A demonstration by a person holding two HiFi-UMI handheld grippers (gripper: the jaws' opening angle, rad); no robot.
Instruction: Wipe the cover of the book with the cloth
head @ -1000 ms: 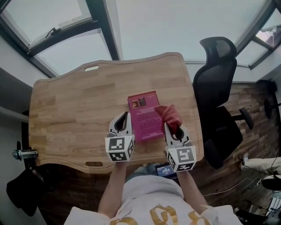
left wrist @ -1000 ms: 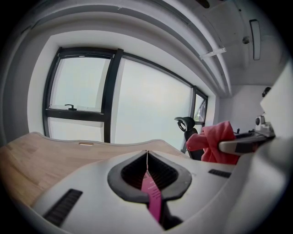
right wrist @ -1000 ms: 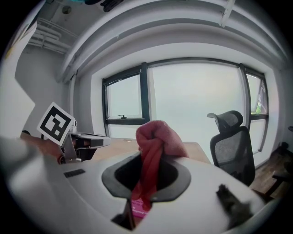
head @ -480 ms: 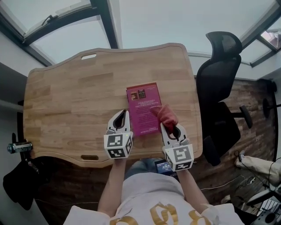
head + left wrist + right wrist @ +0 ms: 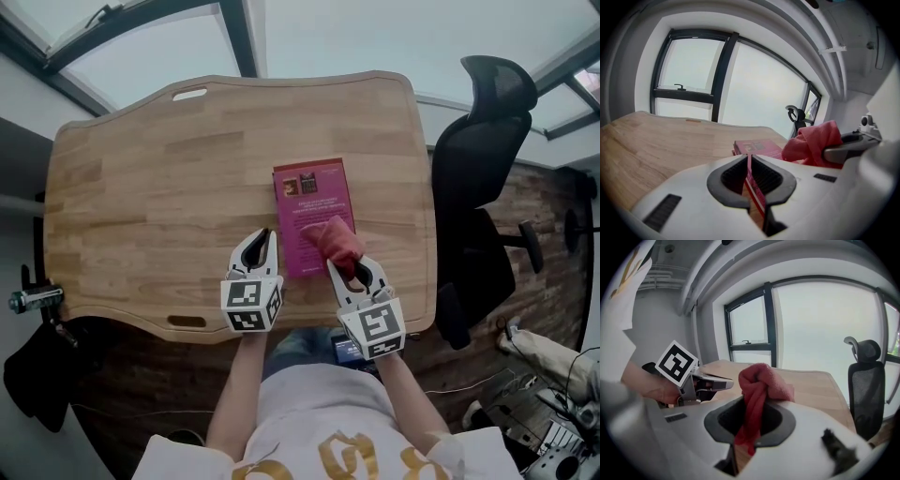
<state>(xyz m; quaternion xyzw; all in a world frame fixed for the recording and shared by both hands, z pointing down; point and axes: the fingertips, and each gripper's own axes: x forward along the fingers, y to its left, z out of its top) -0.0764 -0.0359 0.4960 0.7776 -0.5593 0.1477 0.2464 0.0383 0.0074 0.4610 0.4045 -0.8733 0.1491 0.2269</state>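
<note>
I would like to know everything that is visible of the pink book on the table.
The book is thin, with a magenta cover bearing small pictures at its far end and pale print below. It lies flat on the wooden table, long side pointing away from the person. The left gripper has its jaws shut on its near left edge. The red cloth, held in the right gripper, rests on the near part of the cover.

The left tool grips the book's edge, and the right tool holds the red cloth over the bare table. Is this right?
No: the head view shows the right tool holding the red cloth over the book, not the table. The rest is right.
</note>
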